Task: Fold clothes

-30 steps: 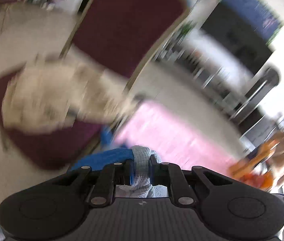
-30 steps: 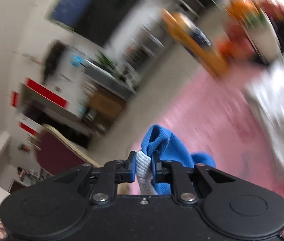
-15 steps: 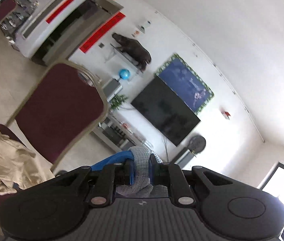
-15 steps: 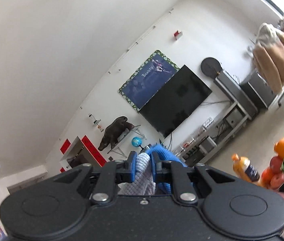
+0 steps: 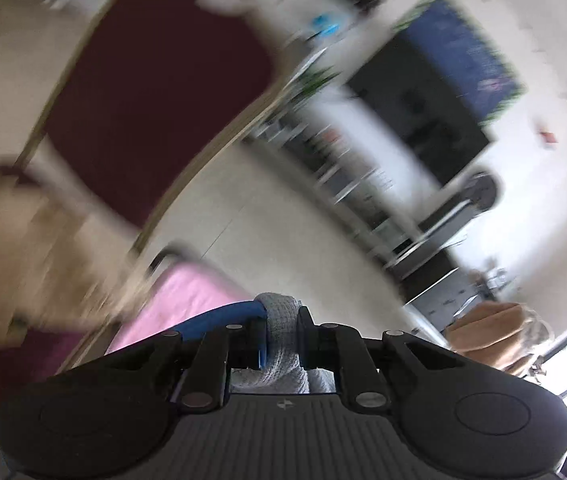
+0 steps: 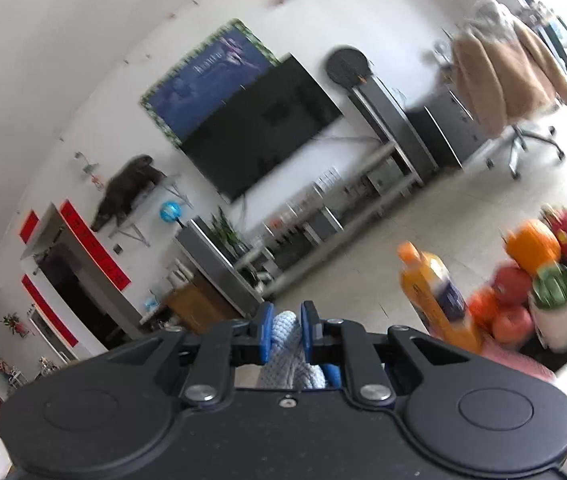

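Note:
My left gripper (image 5: 281, 322) is shut on a bunched knit garment (image 5: 279, 332), pale grey-white with a bright blue part (image 5: 219, 316) trailing to the left. In the right wrist view my right gripper (image 6: 286, 330) is shut on another fold of the same knit garment (image 6: 289, 350), pale blue-white with a sliver of bright blue at its right. Both grippers are held up in the air and look across the room. The rest of the garment hangs below them, out of sight. A pink-covered table (image 5: 187, 300) shows under the left gripper.
A dark red chair (image 5: 151, 80) with beige cloth (image 5: 15, 248) on its seat stands left of the table. Juice bottle (image 6: 435, 292), fruit (image 6: 531, 248) and a white cup (image 6: 555, 308) sit at the table's right end. A TV (image 6: 259, 136) and shelving line the far wall.
Both views have tipped down from the wall and ceiling. The left view now shows the chair and pink table again, blurred by motion. Both grips on the garment are unchanged.

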The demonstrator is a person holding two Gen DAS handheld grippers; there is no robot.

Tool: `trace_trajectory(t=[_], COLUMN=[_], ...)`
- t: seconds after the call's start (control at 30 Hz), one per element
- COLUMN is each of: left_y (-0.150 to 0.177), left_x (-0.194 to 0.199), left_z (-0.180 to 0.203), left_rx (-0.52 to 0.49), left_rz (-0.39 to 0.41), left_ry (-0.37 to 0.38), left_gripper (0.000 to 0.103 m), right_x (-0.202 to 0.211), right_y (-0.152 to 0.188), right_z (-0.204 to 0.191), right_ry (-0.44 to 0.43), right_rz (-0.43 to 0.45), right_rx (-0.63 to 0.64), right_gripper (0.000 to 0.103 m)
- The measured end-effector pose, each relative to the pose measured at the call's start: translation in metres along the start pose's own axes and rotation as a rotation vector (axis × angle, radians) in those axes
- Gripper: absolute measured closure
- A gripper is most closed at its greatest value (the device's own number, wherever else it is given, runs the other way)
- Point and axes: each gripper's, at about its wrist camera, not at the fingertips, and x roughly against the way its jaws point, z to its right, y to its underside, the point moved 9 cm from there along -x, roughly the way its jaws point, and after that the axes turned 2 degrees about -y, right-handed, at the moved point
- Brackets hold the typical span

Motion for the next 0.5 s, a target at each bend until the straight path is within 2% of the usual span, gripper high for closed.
trace_trajectory(t=[0.13,0.2,0.33,0.43,0.5], left_y=[-0.016,-0.002,0.059,0.119,0.166], left_x=[0.02,0.013,-0.031,-0.077,-0.115], left_z=[0.032,0.028,-0.018,-0.062,-0.097], left_rx=[-0.152,-0.204,-0.232,-0.214,-0.214], left_rz=[0.142,0.12,-0.058,-0.23,-0.341], left_ry=[0.051,0.012,-0.11,-0.207,-0.305], left_gripper=[0.091,0.091,0.09,0.09,0.086], right_x=[0.024,0.033,0.024,0.009,-0.008], right_y=[-0.022,-0.014,0.045,0.114,0.163], right_z=[-0.017,-0.003,0.064,0.125,0.162], right_ry=[-0.046,-0.02,0.078,0.172,0.251], right_rz=[0.136,0.138,-0.047,-0.229,-0.348], right_rx=[0.096,0.137,0.137,0.1,0.08], right_gripper=[0.089,0.088,0.088,0.088,0.088])
